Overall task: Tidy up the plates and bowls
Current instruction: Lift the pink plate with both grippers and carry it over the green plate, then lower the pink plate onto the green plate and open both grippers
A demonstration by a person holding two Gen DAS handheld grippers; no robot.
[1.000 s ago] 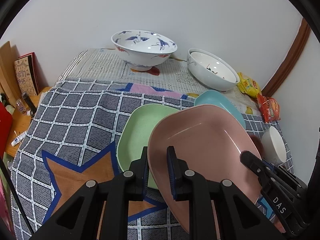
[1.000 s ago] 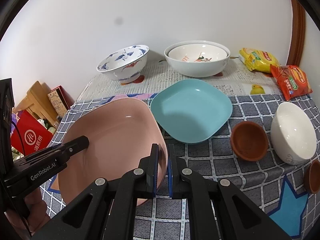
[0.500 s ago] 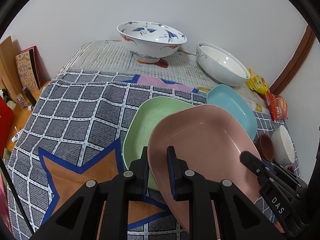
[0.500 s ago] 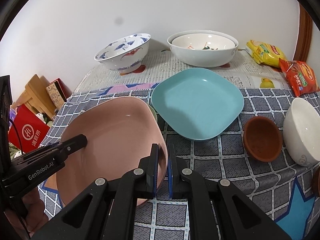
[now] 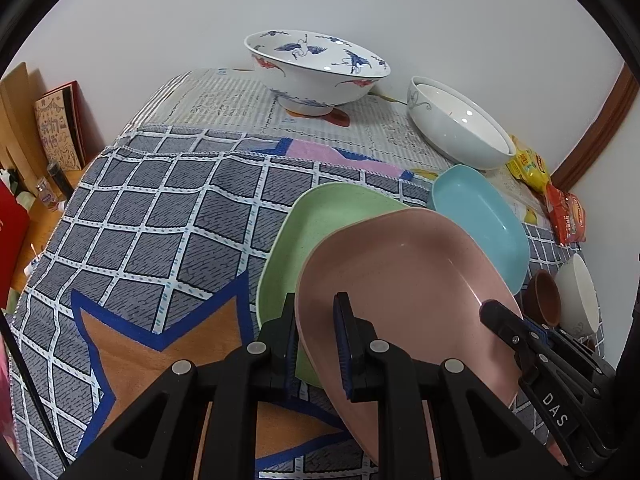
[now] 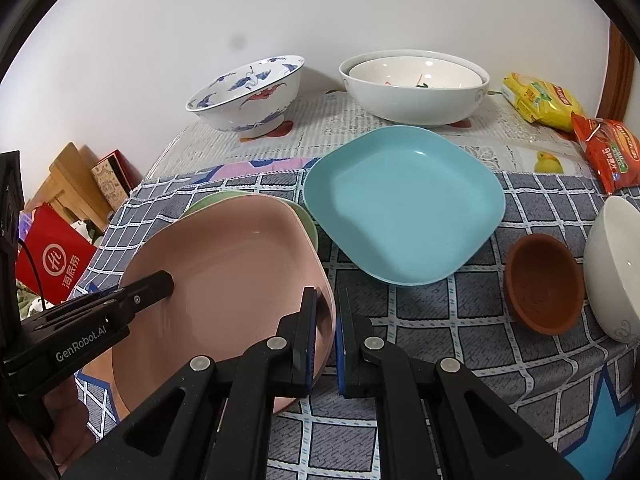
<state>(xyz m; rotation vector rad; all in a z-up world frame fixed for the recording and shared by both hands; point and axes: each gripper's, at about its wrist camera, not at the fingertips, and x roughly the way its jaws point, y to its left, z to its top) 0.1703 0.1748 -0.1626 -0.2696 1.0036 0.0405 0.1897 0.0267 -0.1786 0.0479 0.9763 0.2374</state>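
Carrying the rounded-square pink plastic plate point(image 5: 404, 280) lower over the matching green plate point(image 5: 320, 224), both the left gripper point(image 5: 316, 336) and right gripper point(image 6: 326, 332) stay clamped on its rim, so stacking looks imminent.

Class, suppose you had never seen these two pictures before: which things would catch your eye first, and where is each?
First, the pink plate, gripped at opposite rims by the left gripper and right gripper, tilted above the green plate. Next, the teal plate beside it on the checked cloth, and the crane-painted bowl by the wall.
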